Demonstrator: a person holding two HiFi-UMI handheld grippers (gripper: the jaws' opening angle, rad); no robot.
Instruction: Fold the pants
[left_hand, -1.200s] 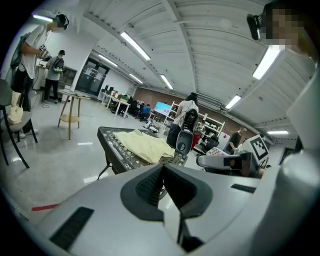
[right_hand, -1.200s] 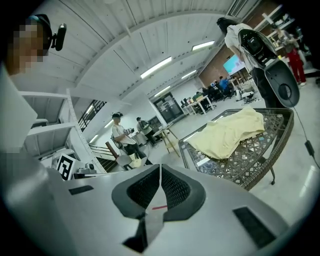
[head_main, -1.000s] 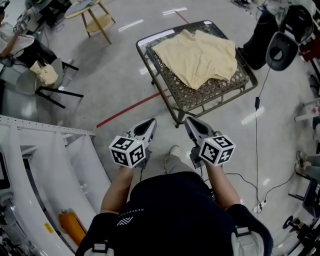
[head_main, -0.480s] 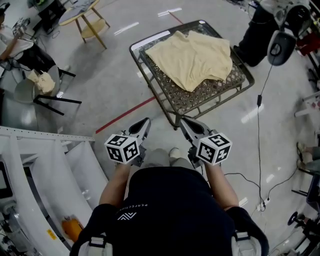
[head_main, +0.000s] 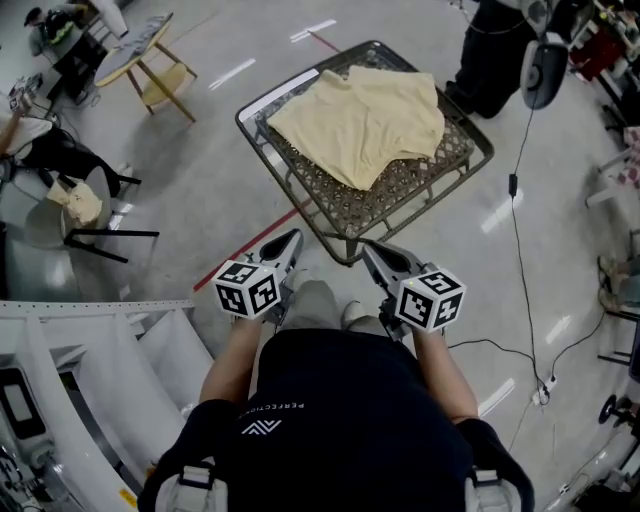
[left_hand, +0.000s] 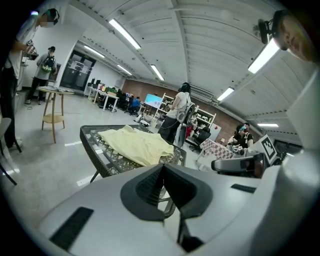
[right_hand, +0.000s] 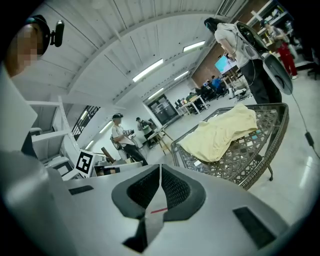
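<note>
Since a second ago the table (head_main: 292, 190) has drifted toward 9 o'clock in our head view, and both grippers have come up to its near corner. Our left gripper (head_main: 288, 240) sits just at 9 o'clock of that corner, its jaws pressed together on nothing. The pale yellow pants (head_main: 360, 120) lie rumpled on the table's woven top, at 12 o'clock from us. Their long axis runs roughly 9 to 3 o'clock and one corner points to 6 o'clock, toward us. We cannot tell the waist end. Our right gripper (head_main: 373, 250) sits at 3 o'clock of the corner, jaws likewise closed and empty.
</note>
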